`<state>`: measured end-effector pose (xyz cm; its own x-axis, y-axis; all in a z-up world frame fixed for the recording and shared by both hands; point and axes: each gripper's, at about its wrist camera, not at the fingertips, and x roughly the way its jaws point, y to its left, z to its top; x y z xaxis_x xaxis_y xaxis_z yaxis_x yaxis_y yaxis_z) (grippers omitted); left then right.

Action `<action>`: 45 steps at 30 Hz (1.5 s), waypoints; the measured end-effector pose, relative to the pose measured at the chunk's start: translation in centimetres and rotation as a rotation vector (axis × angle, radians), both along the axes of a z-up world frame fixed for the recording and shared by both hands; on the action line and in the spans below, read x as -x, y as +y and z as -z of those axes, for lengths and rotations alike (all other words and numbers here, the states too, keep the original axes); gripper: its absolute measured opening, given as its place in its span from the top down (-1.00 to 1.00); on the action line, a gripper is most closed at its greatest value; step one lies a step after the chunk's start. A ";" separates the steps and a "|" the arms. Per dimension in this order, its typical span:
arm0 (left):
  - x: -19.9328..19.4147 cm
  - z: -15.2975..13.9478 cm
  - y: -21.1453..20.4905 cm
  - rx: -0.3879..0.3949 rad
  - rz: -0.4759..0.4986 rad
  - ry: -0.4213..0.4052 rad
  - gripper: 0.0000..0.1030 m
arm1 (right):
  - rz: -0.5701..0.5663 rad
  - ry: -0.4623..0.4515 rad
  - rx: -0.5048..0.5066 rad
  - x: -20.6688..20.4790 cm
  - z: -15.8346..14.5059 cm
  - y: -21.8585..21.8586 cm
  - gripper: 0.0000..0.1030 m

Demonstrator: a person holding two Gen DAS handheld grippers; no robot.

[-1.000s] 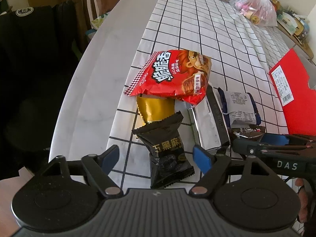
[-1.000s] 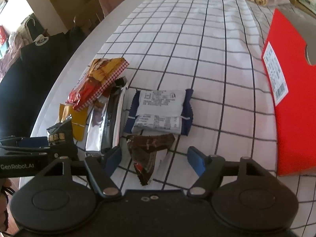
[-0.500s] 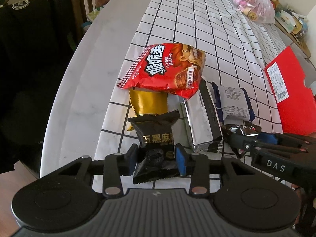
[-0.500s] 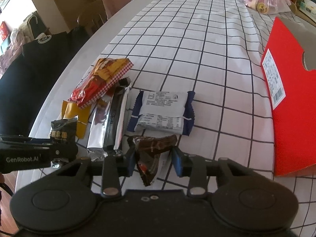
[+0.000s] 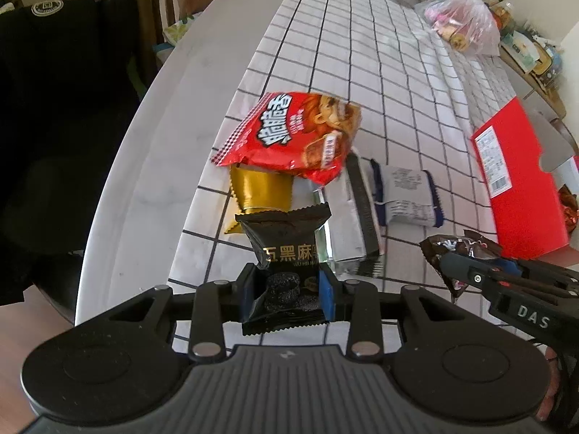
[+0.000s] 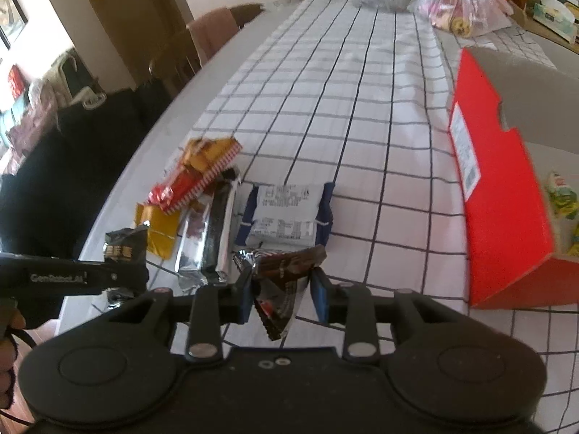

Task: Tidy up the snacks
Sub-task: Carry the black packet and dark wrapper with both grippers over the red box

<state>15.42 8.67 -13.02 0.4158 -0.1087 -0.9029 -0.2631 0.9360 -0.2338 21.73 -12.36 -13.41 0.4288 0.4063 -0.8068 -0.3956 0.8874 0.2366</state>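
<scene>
Left tool (image 5: 286, 289): jaws have just been closing, now pinched on the black sesame-snack packet (image 5: 286, 249) at its lower half; top of the packet sticks up free above the pads. Right tool (image 6: 281, 291): jaws have just been closing, now clamped on the brown crinkled wrapper (image 6: 282, 275), which hangs off the tabletop (image 6: 325, 108) with a loose corner dangling below the pads.

Just beyond the tools, the rest of the pile lies on the checked cloth: silver foil packet (image 5: 347, 231), gold wrapper (image 5: 260, 188) partly under the red snack bag (image 5: 289, 137), blue-and-white packet (image 6: 286, 213) beside the silver one. Red box (image 6: 503, 217) stands to the right, well apart from the pile, open at the top with a few items already inside; likely the drop target.

Risks:
- Both grips are on soft film, not on the contents; a packet could slip out or swing during the carry.
- The black packet sits close to the gold and silver ones, so lifting may drag them.
- The two tools are near each other and could collide if both head for the box at once.
- The brown wrapper's dangling corner could catch the box wall.
</scene>
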 end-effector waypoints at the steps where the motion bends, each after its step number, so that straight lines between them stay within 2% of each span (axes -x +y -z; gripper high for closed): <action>1: 0.0 -0.4 -0.2 0.001 0.000 -0.005 0.33 | 0.002 -0.004 -0.010 0.1 -0.4 -0.3 0.41; 12: 0.3 -4.7 -3.6 -0.010 0.044 -0.093 0.33 | 0.012 -0.078 -0.049 1.5 -5.0 -4.6 0.41; 23: -0.6 -8.0 -9.8 -0.008 0.127 -0.165 0.33 | 0.066 -0.171 -0.089 2.1 -8.6 -10.6 0.41; 33: -2.7 -10.1 -17.0 -0.009 0.219 -0.216 0.32 | 0.162 -0.224 -0.098 1.8 -9.9 -18.4 0.40; 45: -6.2 -10.9 -25.8 -0.010 0.314 -0.223 0.32 | 0.251 -0.246 -0.077 -0.1 -9.6 -26.2 0.40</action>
<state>21.62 -17.12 -2.11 0.5501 -0.2535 -0.7956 0.0933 0.9655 -0.2432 21.81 -38.61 -3.79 0.7007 0.3196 -0.6378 -0.2215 0.9473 0.2314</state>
